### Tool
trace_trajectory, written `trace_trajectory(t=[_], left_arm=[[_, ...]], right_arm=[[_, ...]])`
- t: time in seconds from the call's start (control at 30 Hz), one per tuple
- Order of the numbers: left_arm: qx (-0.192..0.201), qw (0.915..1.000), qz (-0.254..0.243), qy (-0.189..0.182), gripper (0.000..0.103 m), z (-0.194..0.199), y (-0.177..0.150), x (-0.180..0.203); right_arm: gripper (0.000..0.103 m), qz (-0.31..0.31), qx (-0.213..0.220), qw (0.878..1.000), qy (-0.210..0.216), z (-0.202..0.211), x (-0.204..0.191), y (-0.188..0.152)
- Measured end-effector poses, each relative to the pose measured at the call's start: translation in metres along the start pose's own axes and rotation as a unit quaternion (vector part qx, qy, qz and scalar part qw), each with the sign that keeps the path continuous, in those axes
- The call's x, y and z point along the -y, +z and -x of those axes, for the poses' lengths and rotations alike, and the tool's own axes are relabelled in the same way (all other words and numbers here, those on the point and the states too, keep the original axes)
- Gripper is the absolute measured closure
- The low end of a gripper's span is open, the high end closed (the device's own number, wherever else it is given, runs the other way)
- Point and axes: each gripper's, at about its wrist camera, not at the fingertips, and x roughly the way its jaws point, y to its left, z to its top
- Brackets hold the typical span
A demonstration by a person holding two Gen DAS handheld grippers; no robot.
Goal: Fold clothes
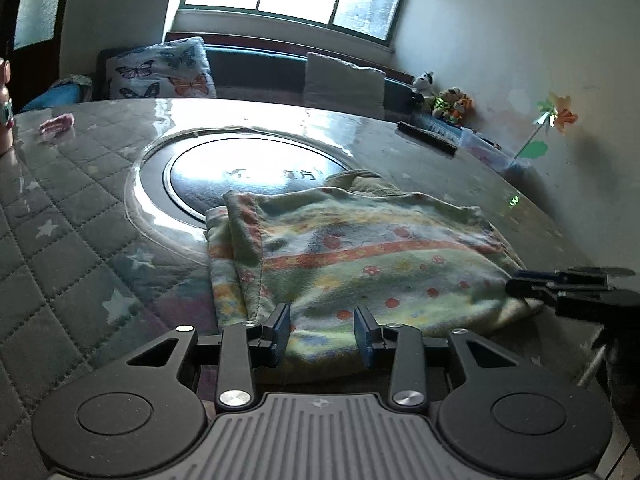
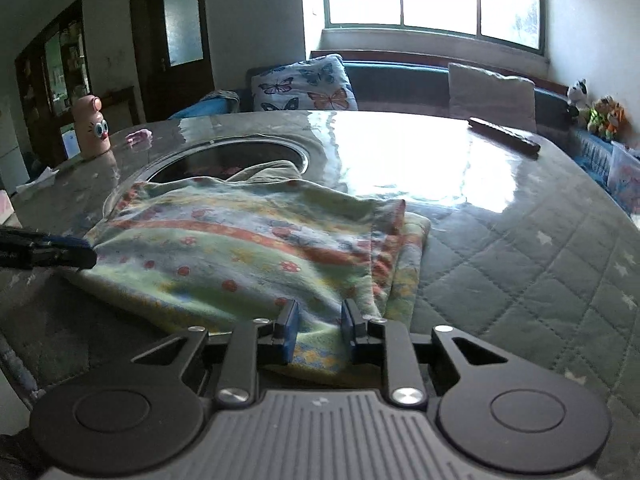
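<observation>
The round table (image 1: pixel 80 208), covered in grey quilted star-print fabric under a glossy clear sheet, carries a circular glass-and-metal inset (image 1: pixel 240 176) at its centre. The garment (image 1: pixel 360 256), a soft green fleece piece with orange bands and small red flower prints, lies on the near half of the table, its far edge overlapping the inset. Its side panels are already turned inward, and a doubled edge runs along each flank.

The left gripper (image 1: pixel 322 330), black with blue pads, sits at the near hem with its jaws parted; cloth lies between the pads, but they do not appear to press on it. The right gripper (image 2: pixel 319 328) sits at the same hem nearer the other flank, jaws narrower. Fabric fills the gap, yet whether the pads clamp it cannot be told.

Procedure for the step judged to be in hand, the grasp of the near hem:
- Close both grippers on all layers, not the top layer alone.
- Keep the two grips level along the hem.
- Lift only enough to clear the table, then carry the hem toward the far edge, keeping the cloth taut between the grips.
</observation>
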Motion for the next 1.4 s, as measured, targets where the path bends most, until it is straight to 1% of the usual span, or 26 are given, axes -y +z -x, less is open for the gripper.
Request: trace_trajectory(t=[0.07,0.17,0.27,0.33,0.47,0.57,0.73,0.93,1.07,1.17,1.23,1.33,1.4], left_arm=[[-0.001,0.9999,-0.012,0.007,0.065,-0.001,0.005,0.001],[0.006,0.9996,-0.023,0.018,0.064,-0.005,0.015,0.0],[0.008,0.9994,-0.026,0.019,0.064,-0.014,0.025,-0.003],[0.007,0.9993,-0.03,0.022,0.065,-0.023,0.03,-0.004],[-0.002,0.9989,-0.031,0.037,0.065,-0.038,0.036,-0.011],[-0.003,0.9984,-0.028,0.048,0.065,-0.043,0.04,-0.018],[0.002,0.9984,-0.029,0.049,0.065,-0.044,0.05,-0.018],[0.002,0.9984,-0.03,0.047,0.066,-0.055,0.063,-0.016],[-0.011,0.9977,-0.026,0.062,0.066,-0.068,0.065,-0.023],[-0.014,0.9975,-0.021,0.067,0.066,-0.07,0.064,-0.029],[-0.013,0.9974,-0.02,0.067,0.066,-0.07,0.065,-0.03],[-0.011,0.9971,-0.024,0.071,0.066,-0.069,0.066,-0.028],[-0.01,0.9967,-0.029,0.075,0.066,-0.07,0.065,-0.027]], right_arm=[[0.082,-0.009,0.0,1.0,0.005,0.001,0.002,0.005],[0.082,-0.027,0.011,0.999,0.016,-0.001,0.006,0.014],[0.081,-0.039,0.022,0.999,0.02,-0.011,0.007,0.023],[0.081,-0.049,0.021,0.998,0.027,-0.021,0.008,0.027],[0.081,-0.057,0.019,0.998,0.021,-0.037,0.014,0.029],[0.082,-0.063,0.019,0.998,0.016,-0.039,0.022,0.028],[0.075,-0.061,0.028,0.998,0.014,-0.037,0.023,0.038],[0.075,-0.068,0.027,0.997,0.015,-0.053,0.028,0.053],[0.075,-0.074,0.022,0.997,0.004,-0.066,0.037,0.056],[0.082,-0.086,0.018,0.996,-0.003,-0.07,0.046,0.056],[0.082,-0.092,0.017,0.996,-0.006,-0.068,0.048,0.058],[0.081,-0.091,0.03,0.995,-0.003,-0.064,0.046,0.063],[0.081,-0.093,0.028,0.995,0.007,-0.068,0.045,0.065]])
